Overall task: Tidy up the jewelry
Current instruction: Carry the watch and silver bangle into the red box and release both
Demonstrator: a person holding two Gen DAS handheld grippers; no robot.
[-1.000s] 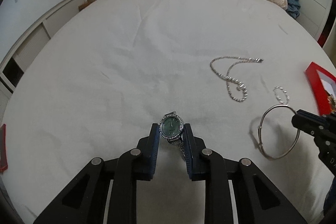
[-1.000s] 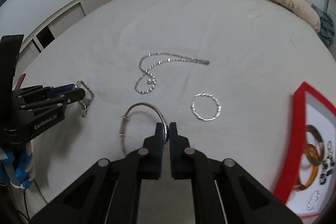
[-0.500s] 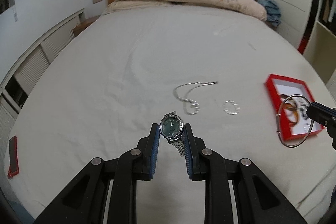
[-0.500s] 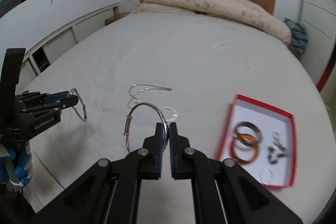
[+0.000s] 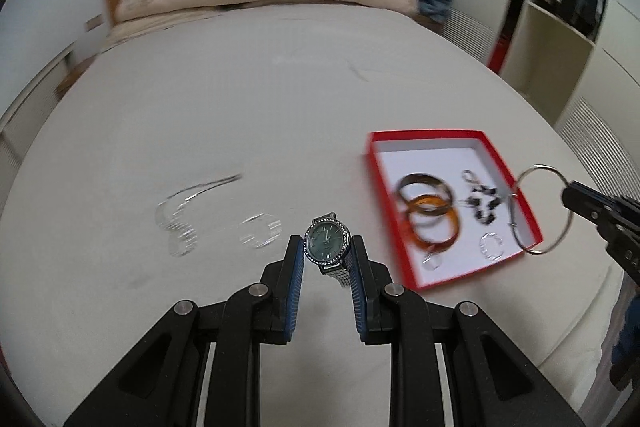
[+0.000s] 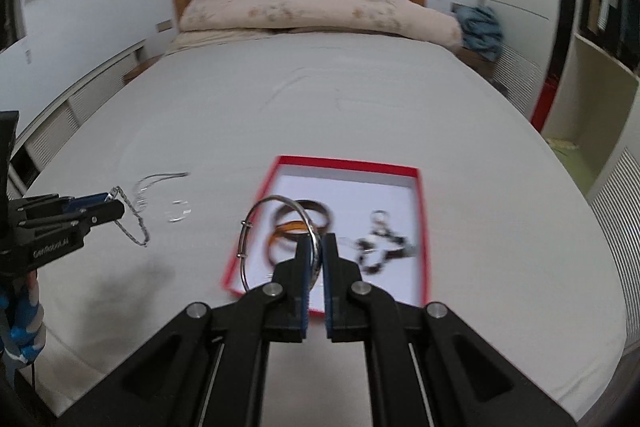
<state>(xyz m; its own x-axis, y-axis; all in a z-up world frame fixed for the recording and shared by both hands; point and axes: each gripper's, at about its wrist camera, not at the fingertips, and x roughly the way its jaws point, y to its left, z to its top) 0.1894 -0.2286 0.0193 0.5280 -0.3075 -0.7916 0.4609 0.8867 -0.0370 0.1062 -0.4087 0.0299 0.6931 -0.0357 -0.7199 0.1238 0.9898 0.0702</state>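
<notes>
My left gripper (image 5: 326, 247) is shut on a silver watch (image 5: 327, 246) with a green dial, held above the bed; its band hangs down, and shows as a chain in the right wrist view (image 6: 132, 223). My right gripper (image 6: 316, 247) is shut on a thin silver bangle (image 6: 260, 227), held above the near left part of the red box (image 6: 422, 211). The box (image 5: 424, 137) holds a dark bangle (image 5: 424, 183), an amber bangle (image 5: 434, 223), a beaded piece (image 5: 484, 201) and small rings. A silver necklace (image 5: 188, 199) and a twisted silver ring bracelet (image 5: 258, 231) lie on the sheet, blurred.
The white sheet (image 5: 240, 99) covers the bed. A folded beige duvet (image 6: 312, 7) lies at the headboard, with blue cloth (image 6: 480, 27) to its right. Shelving (image 6: 588, 99) stands right of the bed; low cabinets (image 6: 60, 123) run along the left.
Both grippers have risen and swung right, carrying the watch and the bangle. The red box has come fully into view, and the bangle now hangs over it.
</notes>
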